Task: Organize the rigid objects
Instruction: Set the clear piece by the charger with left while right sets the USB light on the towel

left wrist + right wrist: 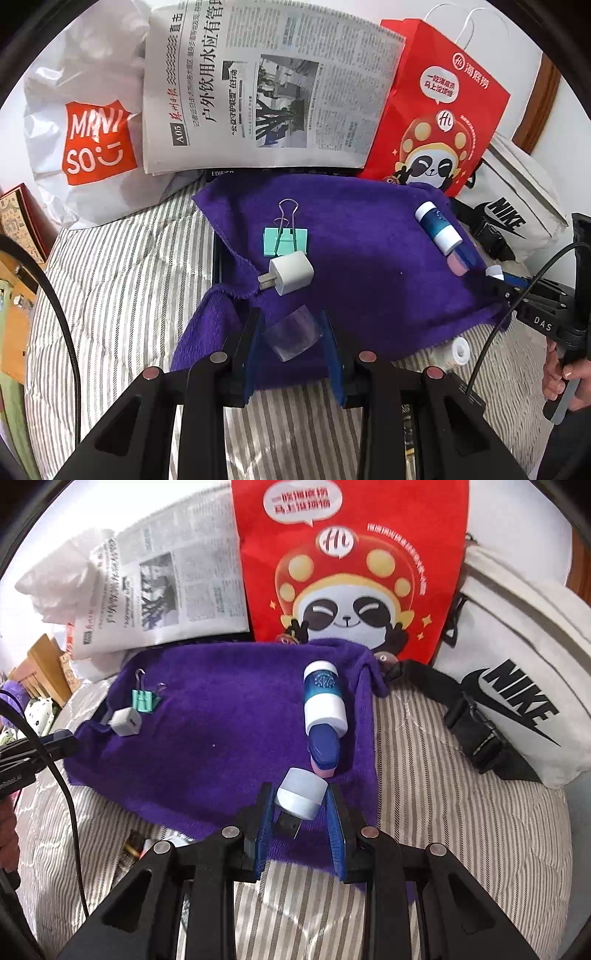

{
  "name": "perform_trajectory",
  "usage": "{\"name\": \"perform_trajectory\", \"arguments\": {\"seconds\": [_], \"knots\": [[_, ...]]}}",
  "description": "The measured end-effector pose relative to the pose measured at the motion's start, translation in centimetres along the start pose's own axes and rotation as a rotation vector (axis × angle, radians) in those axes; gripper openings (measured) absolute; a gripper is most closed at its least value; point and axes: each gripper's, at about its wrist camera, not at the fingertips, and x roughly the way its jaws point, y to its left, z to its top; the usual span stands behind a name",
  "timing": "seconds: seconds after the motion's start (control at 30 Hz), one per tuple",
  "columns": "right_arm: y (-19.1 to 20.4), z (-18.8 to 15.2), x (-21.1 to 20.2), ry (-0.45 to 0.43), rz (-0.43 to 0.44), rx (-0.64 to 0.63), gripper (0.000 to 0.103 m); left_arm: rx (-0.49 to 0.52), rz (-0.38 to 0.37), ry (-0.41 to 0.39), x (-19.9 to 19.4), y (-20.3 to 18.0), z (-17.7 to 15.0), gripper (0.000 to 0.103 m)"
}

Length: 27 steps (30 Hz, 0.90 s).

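A purple towel [369,295] lies on the striped bedding. On it are a green binder clip [285,240], a white charger plug [290,275] and a blue-and-white cylinder [439,229] with a pink end. My left gripper [291,325] is shut on a clear plastic block [293,338] over the towel's near edge. My right gripper [299,788] is shut on a small round white USB light [301,794], just short of the cylinder [325,701]. The clip [146,699] and plug [125,722] sit at the towel's far left in the right wrist view.
Behind the towel stand a newspaper [266,85], a red paper bag [436,110], a white Miniso bag [92,140] and a white Nike bag [517,686] with a black strap. A small white roll [460,350] lies by the towel's right edge. Cables hang near both grippers.
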Motion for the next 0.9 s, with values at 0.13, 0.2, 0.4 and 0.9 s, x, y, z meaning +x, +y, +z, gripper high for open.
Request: {"name": "perform_trajectory", "arguments": {"seconds": [0.13, 0.2, 0.4, 0.9], "knots": [[0.3, 0.4, 1.5, 0.043, 0.004, -0.012, 0.028, 0.004, 0.0, 0.014, 1.1, 0.1, 0.5, 0.03], [0.5, 0.5, 2.3, 0.067, 0.005, -0.017, 0.028, 0.007, 0.003, 0.019, 1.6, 0.1, 0.7, 0.03], [0.3, 0.6, 4.6, 0.141, 0.012, 0.002, 0.028, 0.006, 0.003, 0.03, 2.4, 0.4, 1.1, 0.03], [0.3, 0.7, 5.4, 0.145, 0.027, -0.014, 0.028, 0.019, 0.04, 0.062, 3.9, 0.9, 1.1, 0.03]]}}
